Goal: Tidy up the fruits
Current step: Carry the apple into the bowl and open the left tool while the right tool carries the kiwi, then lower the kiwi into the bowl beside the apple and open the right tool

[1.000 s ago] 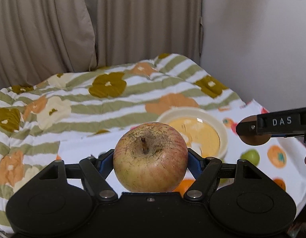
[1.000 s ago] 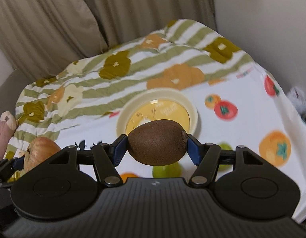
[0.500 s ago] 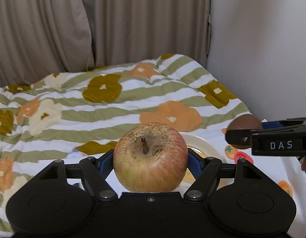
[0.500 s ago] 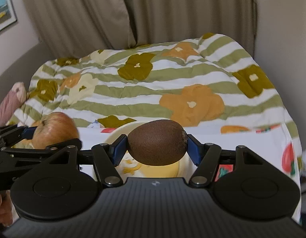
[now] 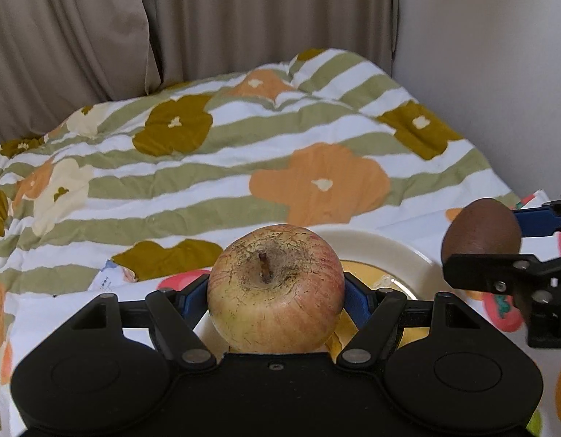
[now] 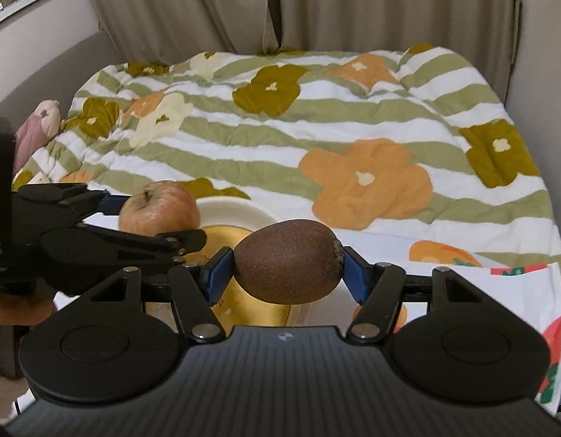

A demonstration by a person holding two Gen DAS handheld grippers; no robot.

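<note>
A red-yellow apple (image 5: pixel 276 287), stem up, is clamped between the blue pads of my left gripper (image 5: pixel 276 296), just above the near rim of a cream bowl (image 5: pixel 386 251) with a yellow inside. My right gripper (image 6: pixel 287 267) is shut on a brown kiwi (image 6: pixel 287 260), held over the same bowl (image 6: pixel 240 211). In the left wrist view the kiwi (image 5: pixel 480 229) and the right gripper show at the right edge. In the right wrist view the apple (image 6: pixel 159 208) and the left gripper appear at the left.
The bowl stands on a white cloth with printed fruits (image 6: pixel 498 291), laid on a bed with a striped flower quilt (image 5: pixel 244 167). Beige curtains (image 5: pixel 207 18) hang behind, a wall (image 5: pixel 498 73) closes the right side. A pink soft toy (image 6: pixel 36 123) lies at the far left.
Both grippers have moved forward and down over the bowl, each still holding its fruit. The right gripper has rolled level, and the bowl now sits partly hidden under the fruits.
</note>
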